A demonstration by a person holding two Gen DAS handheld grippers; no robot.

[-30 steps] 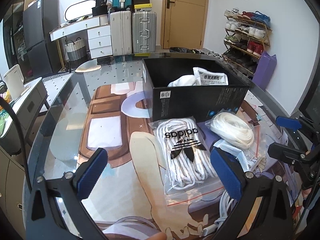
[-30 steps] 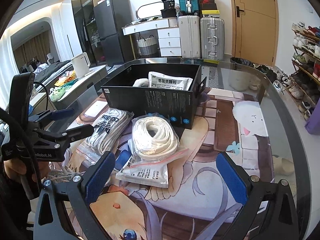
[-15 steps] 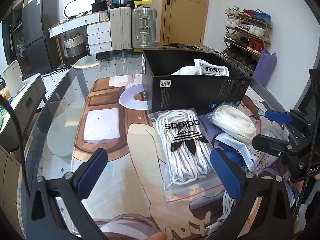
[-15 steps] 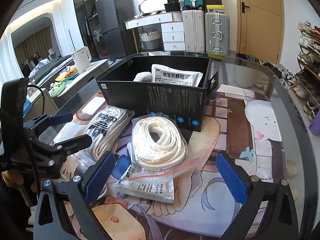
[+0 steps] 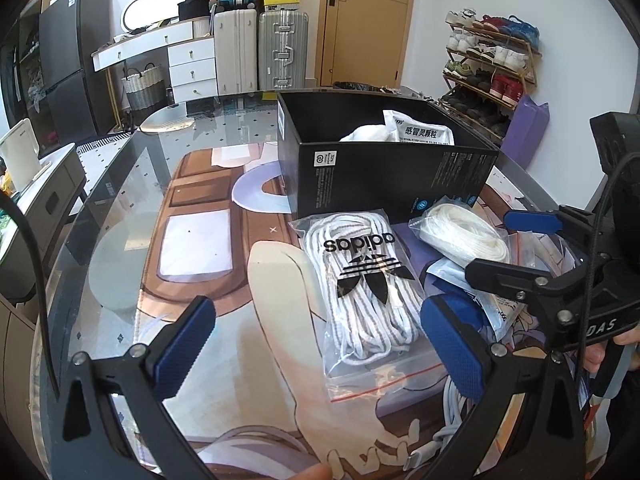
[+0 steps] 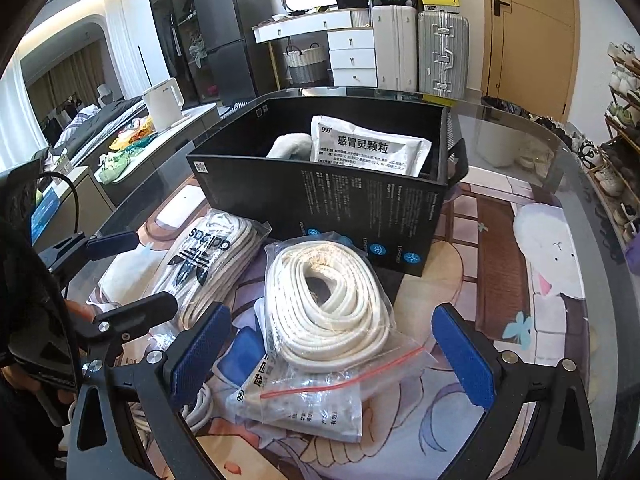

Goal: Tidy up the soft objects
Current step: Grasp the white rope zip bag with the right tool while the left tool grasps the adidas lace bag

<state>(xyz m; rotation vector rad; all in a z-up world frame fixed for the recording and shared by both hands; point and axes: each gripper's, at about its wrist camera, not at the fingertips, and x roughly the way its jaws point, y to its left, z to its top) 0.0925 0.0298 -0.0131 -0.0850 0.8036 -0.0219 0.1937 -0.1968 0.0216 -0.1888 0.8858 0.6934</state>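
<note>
- So both grippers are hanging over the near end of the glass table (image 5: pixel 120 208), fingers spread wide, nothing between them.
- Left gripper (image 5: pixel 320 344) is hovering just left of the adidas bag (image 5: pixel 362 280), a clear zip bag of striped white laces; its right pad (image 5: pixel 452 352) is sitting beside the bag's near right corner, and I can't tell if they're touching.
- Right gripper (image 6: pixel 332 356) is framing the cord bag (image 6: pixel 328 308), a zip bag with a coil of cream cord, lying near the middle of the right view.
- That cord bag is lying partly on top of a white medicine sachet (image 6: pixel 304 404), which is poking out at the near side.
- Adidas bag is lying just left of the cord bag, both right up against the near wall of the black box (image 6: pixel 360 212).
- Box is sitting open, farther back on the table, already holding another white sachet (image 6: pixel 368 148) and something white and soft (image 6: pixel 290 146) to its left.
- White cable (image 5: pixel 452 412) is trailing along the near edge under the left gripper's right finger.
</note>
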